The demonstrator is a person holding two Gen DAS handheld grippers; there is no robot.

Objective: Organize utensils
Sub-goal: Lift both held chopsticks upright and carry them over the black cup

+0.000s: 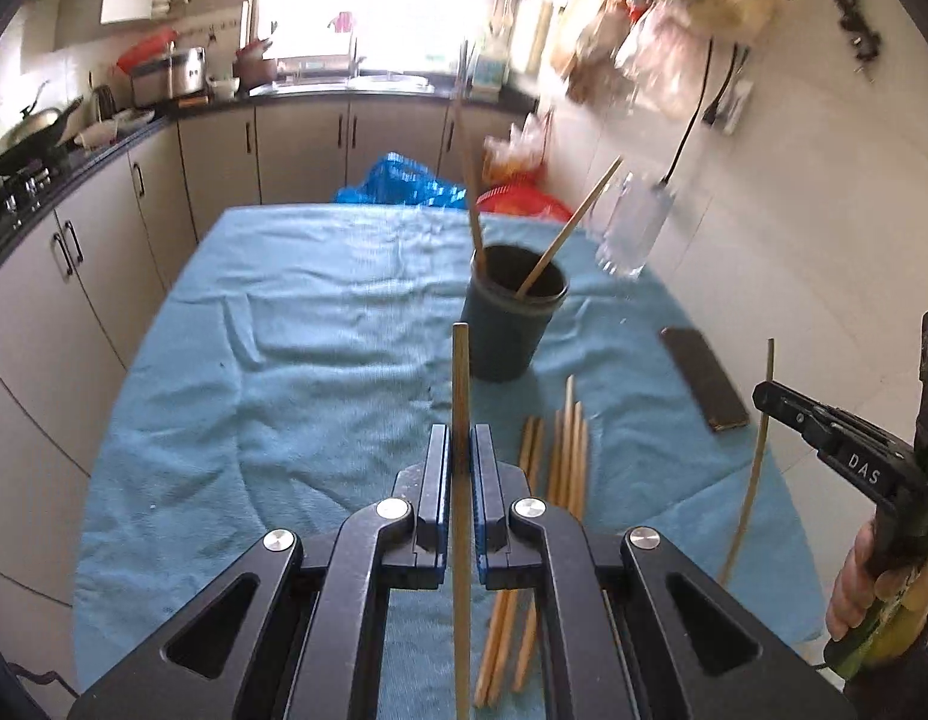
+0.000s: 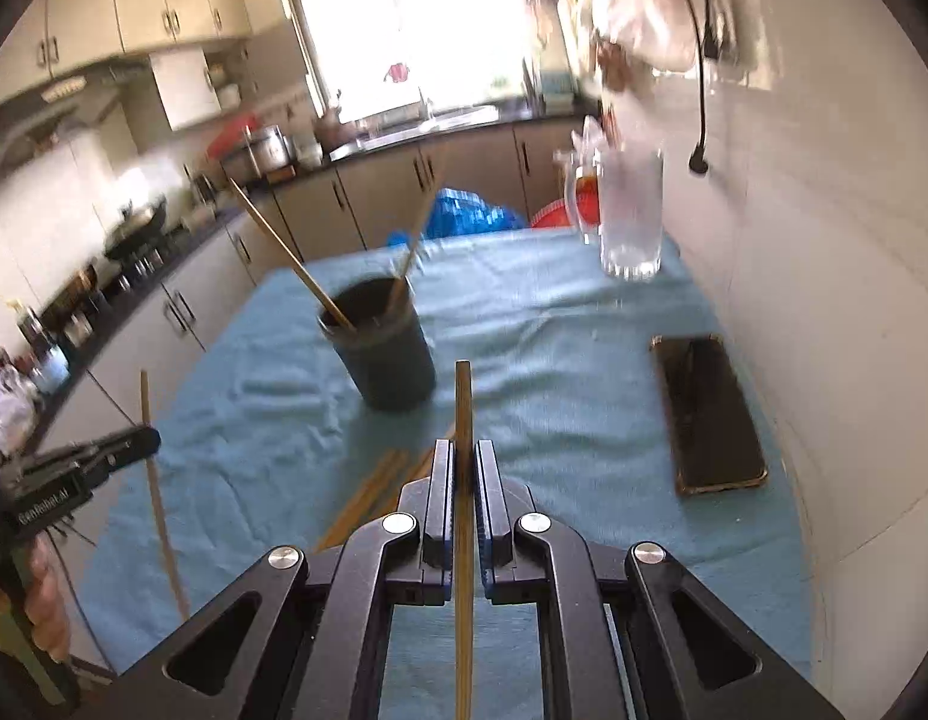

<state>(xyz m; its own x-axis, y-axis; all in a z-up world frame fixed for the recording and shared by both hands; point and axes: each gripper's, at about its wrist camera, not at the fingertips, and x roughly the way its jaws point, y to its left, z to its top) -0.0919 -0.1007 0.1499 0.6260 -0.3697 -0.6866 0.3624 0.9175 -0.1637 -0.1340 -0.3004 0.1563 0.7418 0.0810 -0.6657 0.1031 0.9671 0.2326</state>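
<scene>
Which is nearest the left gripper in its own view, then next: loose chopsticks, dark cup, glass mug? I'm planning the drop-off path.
From the left gripper:
1. Loose chopsticks, just right, flat on the cloth.
2. Dark cup, ahead, slightly right.
3. Glass mug, farthest, right, near the wall.

Home kitchen, w/ lived-in clutter. Cream base cabinets point(image 1: 296, 150) w/ dark handles ran under a black countertop point(image 1: 134, 132) along the left wall & across the far end. A wok point(image 1: 35, 135) sat on a gas stove point(image 1: 20, 186) at left; steel pot point(image 1: 185, 75) further along. Sink w/ tap point(image 1: 356, 69) stood below a bright window point(image 1: 374, 0). Upper cabinets point(image 2: 146, 6) & range hood point(image 2: 56, 102) showed in right wrist view. Food bags point(image 1: 674, 18) hung on the tiled right wall. Table under a blue cloth point(image 1: 296, 330) held a glass pitcher point(image 2: 629, 216) & phone point(image 2: 707, 414).
</scene>
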